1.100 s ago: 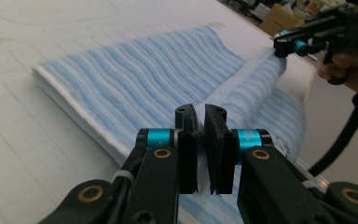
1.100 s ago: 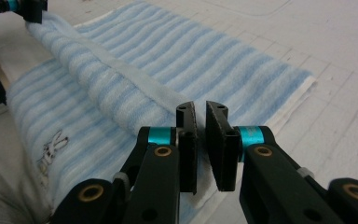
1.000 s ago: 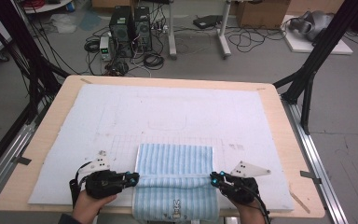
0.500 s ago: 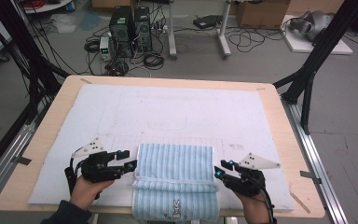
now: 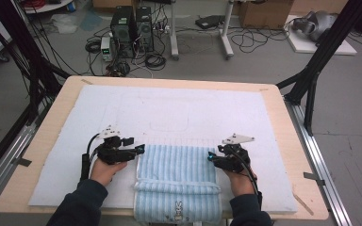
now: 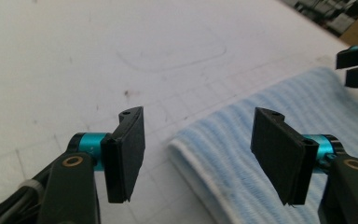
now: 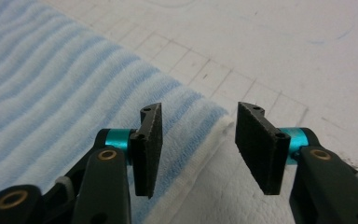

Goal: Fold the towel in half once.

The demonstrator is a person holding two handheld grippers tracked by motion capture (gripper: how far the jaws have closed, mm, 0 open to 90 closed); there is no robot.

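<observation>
I have both jaws just opening: left gripper (image 5: 140,149) and right gripper (image 5: 210,156) flank the folded striped towel (image 5: 176,162), gripping nothing.

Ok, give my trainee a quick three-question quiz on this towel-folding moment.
1. True or false: the left tool is clamped on the towel.
2. Which towel corner sits before the right tool: A) far corner B) the corner by the rabbit mark?
3. What covers the table under the towel?

Key: 1 false, its jaws stand open, just opened, nothing between the pads. 2 A. 3 a white mat.
</observation>
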